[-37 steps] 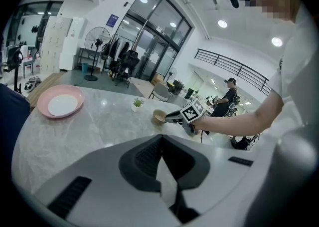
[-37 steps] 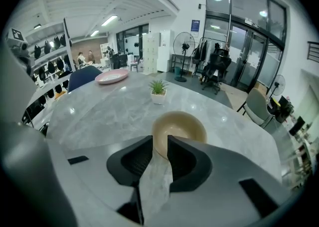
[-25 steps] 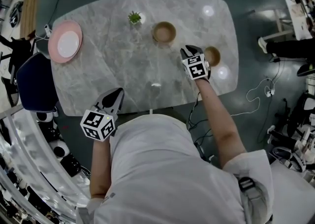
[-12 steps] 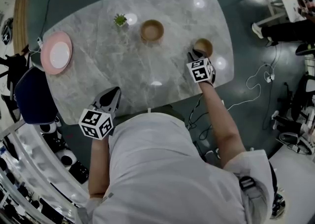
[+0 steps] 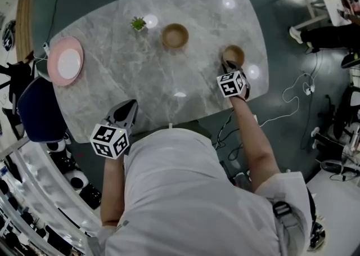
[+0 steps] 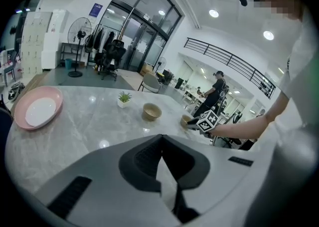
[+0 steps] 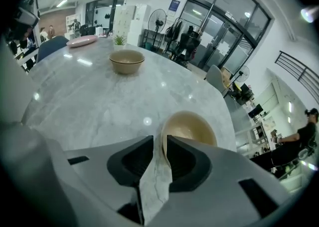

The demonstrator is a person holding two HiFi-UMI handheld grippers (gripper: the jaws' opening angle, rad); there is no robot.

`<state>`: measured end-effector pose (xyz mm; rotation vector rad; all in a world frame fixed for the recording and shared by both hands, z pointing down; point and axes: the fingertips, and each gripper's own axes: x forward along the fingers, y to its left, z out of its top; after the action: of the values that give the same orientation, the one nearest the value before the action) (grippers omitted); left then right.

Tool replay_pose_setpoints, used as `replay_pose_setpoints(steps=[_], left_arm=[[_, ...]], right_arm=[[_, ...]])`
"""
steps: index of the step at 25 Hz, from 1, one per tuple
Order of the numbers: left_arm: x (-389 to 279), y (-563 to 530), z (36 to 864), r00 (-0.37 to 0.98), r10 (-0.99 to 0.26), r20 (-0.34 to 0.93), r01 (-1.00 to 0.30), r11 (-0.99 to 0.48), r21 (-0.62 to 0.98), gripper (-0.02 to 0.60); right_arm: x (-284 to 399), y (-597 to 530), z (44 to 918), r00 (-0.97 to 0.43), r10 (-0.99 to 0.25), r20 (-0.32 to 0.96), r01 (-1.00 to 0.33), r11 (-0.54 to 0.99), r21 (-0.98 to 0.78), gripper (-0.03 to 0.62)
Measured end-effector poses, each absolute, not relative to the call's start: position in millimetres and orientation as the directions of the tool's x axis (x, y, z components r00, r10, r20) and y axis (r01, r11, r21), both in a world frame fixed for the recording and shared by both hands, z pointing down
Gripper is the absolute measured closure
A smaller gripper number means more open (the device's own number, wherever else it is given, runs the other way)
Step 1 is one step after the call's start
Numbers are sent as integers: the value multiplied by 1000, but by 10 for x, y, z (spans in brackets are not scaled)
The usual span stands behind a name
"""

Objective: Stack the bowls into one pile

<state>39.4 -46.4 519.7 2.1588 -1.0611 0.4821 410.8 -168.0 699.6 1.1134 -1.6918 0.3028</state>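
The smaller bowl (image 7: pixel 192 128) sits on the tabletop (image 5: pixel 140 75) to the right of the larger bowl (image 7: pixel 126 61) and nearer the person, with bare marble between the two. Both are upright and empty. The right gripper (image 7: pixel 159 141) is at the smaller bowl's near side. Its fingers are a narrow way apart and straddle the rim, one inside the bowl and one outside. The rim lies against the inner finger, and a strip of marble shows between the rim and the outer finger, so the pinch looks not yet made. The left gripper (image 6: pixel 162 137) hangs well back from the larger bowl, off the near-left of the tabletop, with its fingers pressed together on nothing. A small potted plant (image 5: pixel 138 23) stands just left of the larger bowl, and a pink plate (image 5: pixel 52 66) lies far to its left. The stacking looks barely begun, and the step in hand is probably taking hold of the smaller bowl. The main risk is likely the grip itself. A pinch on one thin wall holds the bowl off its centre, so it may tip or pivot once lifted, and a shallow bite could let it slip out. Closing with the rim off-centre could also push the bowl further from the larger bowl, towards the tabletop's right edge. Releasing it tilted or from too high could jolt the larger bowl or leave it seated crooked.
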Motion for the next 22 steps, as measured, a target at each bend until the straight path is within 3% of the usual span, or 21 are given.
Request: replay_pose_setpoints(steps=[11,22], left_arm=[[383,-462,5206,600,-557,574,-800,-420,428,580],[300,-400,5191,595,-577,560,-804,-414,427,580]], right_arm=[[4149,-1724,7090,10,-512,859,-772,543,332,563],[3957,-1769,6890,-6,-552,834,-762,542,354,566]])
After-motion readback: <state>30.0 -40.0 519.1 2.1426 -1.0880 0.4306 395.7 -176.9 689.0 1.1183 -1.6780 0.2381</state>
